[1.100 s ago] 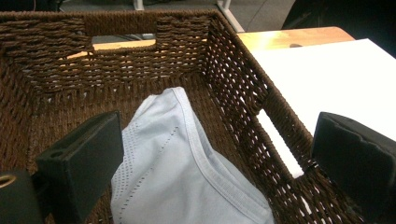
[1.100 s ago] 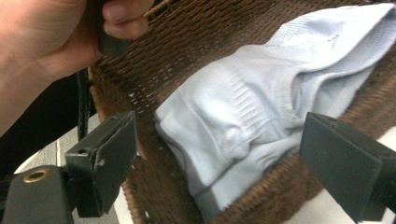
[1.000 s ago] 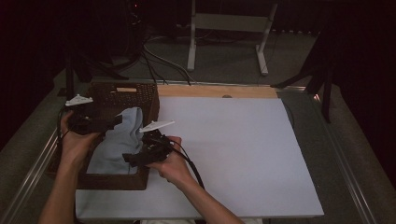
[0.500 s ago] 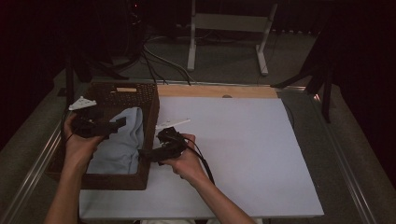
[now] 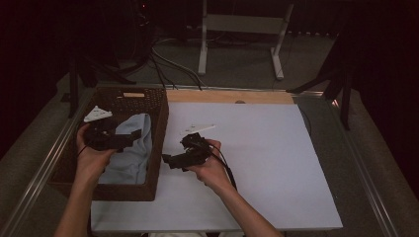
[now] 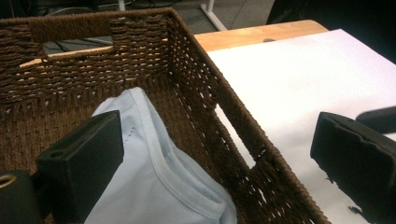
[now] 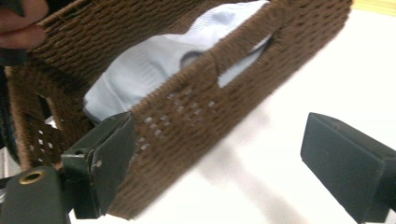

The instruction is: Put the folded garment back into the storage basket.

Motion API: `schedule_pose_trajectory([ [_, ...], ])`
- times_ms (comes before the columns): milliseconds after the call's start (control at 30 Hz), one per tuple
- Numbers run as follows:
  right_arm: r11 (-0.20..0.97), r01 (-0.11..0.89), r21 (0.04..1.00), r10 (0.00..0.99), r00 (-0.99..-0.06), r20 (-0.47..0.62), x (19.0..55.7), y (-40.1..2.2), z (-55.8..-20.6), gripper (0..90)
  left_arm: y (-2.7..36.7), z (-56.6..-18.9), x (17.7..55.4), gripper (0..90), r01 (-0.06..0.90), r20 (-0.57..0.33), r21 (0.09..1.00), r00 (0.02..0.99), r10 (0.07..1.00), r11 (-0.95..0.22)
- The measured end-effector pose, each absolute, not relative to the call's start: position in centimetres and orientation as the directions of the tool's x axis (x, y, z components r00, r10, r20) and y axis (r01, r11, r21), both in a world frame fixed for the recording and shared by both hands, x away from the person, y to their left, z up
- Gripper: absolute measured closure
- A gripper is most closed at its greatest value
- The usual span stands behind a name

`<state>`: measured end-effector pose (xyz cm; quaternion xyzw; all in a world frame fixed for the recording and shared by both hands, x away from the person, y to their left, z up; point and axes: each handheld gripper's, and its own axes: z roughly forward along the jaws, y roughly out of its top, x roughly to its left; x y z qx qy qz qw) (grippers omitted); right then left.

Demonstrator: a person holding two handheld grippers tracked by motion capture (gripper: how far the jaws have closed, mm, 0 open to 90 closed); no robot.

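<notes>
A brown woven basket [image 5: 157, 123] stands at the desk's nine o'clock edge in the high view, part on the white desk [image 5: 257, 163] sheet and part over its left margin, with a pale blue cloth [image 5: 131, 153] lying loosely crumpled on its floor. The left tool [image 5: 134, 135] is held inside the basket, above the cloth's ten o'clock corner, and points toward three o'clock at the basket's right wall; in the left gripper view its jaws stand spread wide, one over the cloth [image 6: 163, 186] and the other out past the basket [image 6: 224, 107] wall over the white sheet, with nothing pinched between them. The right tool [image 5: 166, 159] sits just outside the basket, at about four o'clock from the left one, pointing toward nine o'clock at the outer face of the right wall, close to it; whether it touches cannot be told. In the right gripper view its jaws are likewise spread, empty, the left jaw close against the woven wall [image 7: 196, 107] below the handle slot, through which the cloth [image 7: 154, 60] shows. A wooden strip [image 5: 232, 96] borders the desk at twelve o'clock.
</notes>
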<state>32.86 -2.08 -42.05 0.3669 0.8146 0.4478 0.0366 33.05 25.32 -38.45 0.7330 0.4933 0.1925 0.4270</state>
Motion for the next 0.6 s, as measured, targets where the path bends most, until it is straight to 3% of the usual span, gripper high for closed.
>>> schedule_pose_trajectory([
  [600,0.279,0.555,0.784,0.68,-0.69,0.247,33.2,-7.5,-42.5,10.5,24.4,-39.4,30.8,4.3,0.539,-0.137,0.828,0.463,0.876,-0.156],
])
